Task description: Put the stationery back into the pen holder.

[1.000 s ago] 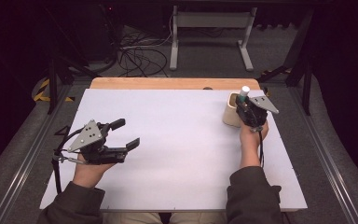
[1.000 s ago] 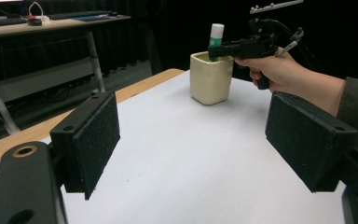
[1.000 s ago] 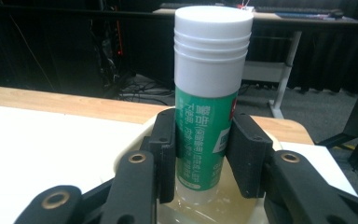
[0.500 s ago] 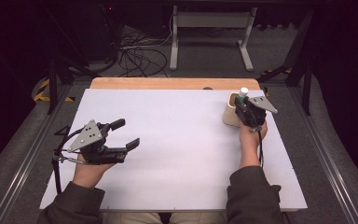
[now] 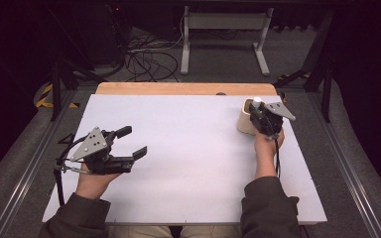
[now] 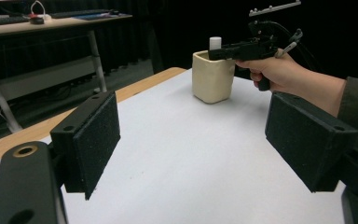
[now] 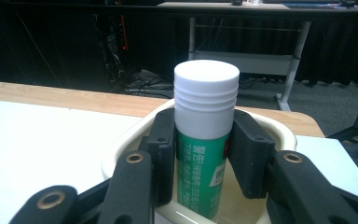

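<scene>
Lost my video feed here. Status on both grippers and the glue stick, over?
Right gripper shut on glue stick, upright inside cream cup. Left gripper open, holding nothing, apart over the white table. Nothing in the way.

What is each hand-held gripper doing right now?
Left hand-held gripper: open, holding nothing.
Right hand-held gripper: shut on the glue stick, upright in the cream cup.
</scene>
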Available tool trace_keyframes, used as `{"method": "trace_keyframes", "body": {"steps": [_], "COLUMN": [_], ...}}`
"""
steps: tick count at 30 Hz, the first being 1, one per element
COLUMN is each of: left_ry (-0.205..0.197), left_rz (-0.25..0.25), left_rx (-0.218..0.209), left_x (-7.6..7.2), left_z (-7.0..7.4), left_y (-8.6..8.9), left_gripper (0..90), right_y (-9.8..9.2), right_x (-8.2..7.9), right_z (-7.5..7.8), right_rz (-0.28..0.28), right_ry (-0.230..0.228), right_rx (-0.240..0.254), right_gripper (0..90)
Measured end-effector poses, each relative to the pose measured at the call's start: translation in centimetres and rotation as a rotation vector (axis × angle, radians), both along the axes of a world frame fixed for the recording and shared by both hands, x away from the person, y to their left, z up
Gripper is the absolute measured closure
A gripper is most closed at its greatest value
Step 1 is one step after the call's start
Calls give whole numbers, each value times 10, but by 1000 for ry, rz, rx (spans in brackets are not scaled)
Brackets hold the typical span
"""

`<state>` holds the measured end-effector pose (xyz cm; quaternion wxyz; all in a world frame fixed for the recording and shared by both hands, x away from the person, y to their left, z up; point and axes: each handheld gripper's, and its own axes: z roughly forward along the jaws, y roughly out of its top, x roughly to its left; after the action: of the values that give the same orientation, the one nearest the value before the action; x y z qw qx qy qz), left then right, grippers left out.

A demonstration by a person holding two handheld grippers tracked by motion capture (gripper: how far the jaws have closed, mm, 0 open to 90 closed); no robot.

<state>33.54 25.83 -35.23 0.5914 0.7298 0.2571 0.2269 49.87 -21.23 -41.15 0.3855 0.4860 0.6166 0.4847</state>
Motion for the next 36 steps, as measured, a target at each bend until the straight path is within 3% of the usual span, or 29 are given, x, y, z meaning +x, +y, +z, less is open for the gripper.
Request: {"method": "trace_keyframes", "body": {"steps": [36], "left_ry": [1], "left_rz": [1], "left_rx": [0], "left_x": [0], "left_z": [0], "left_y": [0], "left_gripper": [187], "right_y": [-4], "right_x": [-2], "right_z": [3], "right_rz": [-2], "right_ry": [-18], "right_rx": [18], "right_gripper": [623]}}
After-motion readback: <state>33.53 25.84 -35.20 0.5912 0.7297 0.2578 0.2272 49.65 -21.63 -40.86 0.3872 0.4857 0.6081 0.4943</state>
